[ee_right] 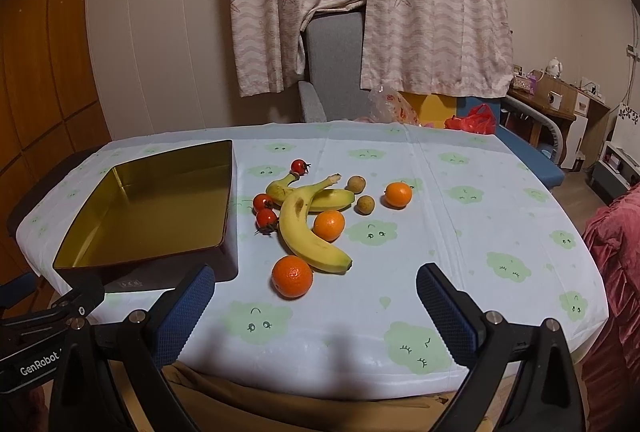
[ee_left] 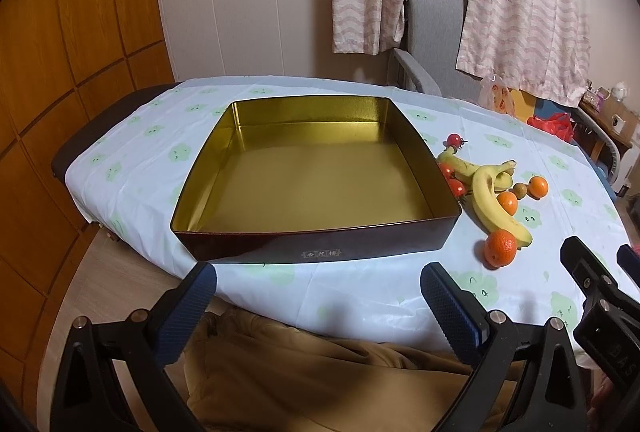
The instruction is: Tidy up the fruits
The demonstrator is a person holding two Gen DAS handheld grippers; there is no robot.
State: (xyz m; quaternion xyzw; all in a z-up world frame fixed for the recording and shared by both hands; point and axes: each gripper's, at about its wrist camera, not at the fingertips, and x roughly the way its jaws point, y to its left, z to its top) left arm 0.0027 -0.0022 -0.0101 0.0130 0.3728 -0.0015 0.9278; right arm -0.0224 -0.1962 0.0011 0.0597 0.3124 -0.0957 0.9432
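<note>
A square tin box [ee_left: 224, 159] [ee_right: 230, 191] with a gold inside stands empty on the table. To its right lie two bananas [ee_right: 308, 232] [ee_left: 490, 203], three oranges [ee_right: 292, 276] [ee_left: 500, 248], three cherry tomatoes [ee_right: 266, 218] [ee_left: 455, 140] and two small brown fruits [ee_right: 365, 204]. My left gripper [ee_left: 318, 296] hovers open at the table's near edge, in front of the box. My right gripper [ee_right: 316, 296] is open too, just short of the nearest orange, with nothing between its fingers. The right gripper also shows at the left wrist view's right edge.
A white cloth with green cloud prints [ee_right: 460, 232] covers the table. A grey chair [ee_right: 336, 71] stands behind it under hanging curtains. Plastic bags [ee_right: 472, 121] lie past the far edge. A wooden wall panel [ee_left: 60, 71] is on the left.
</note>
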